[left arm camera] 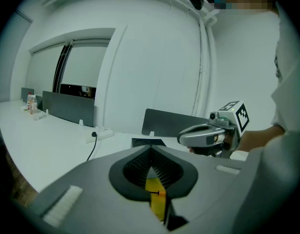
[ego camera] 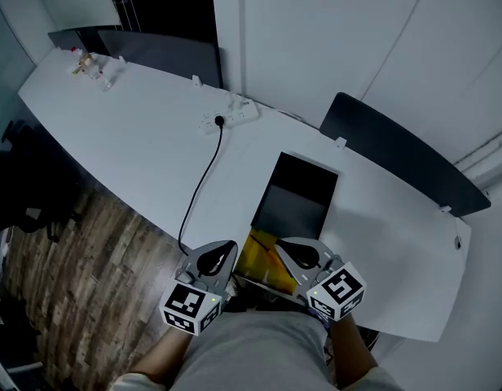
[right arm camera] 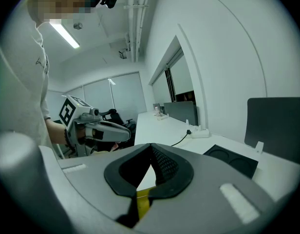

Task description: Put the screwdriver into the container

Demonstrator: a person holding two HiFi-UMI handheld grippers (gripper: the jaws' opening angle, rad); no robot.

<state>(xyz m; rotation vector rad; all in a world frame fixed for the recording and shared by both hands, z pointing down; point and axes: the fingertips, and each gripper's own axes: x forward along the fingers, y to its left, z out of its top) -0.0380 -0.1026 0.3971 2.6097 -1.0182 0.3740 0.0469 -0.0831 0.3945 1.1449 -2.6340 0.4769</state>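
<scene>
Left tool (left arm camera: 151,152) & right tool (right arm camera: 151,147) both pinched together, empty. Screwdriver not in sight; prob. light, hard, slippy, so grab its fat handle.

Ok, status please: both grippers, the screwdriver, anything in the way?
Left gripper shut, empty. Right gripper shut, empty. Screwdriver not made out; yellow thing under the jaws. Black tray ahead; cable off to the left.

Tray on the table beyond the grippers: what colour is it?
The tray is black; the head view shows it best.
</scene>
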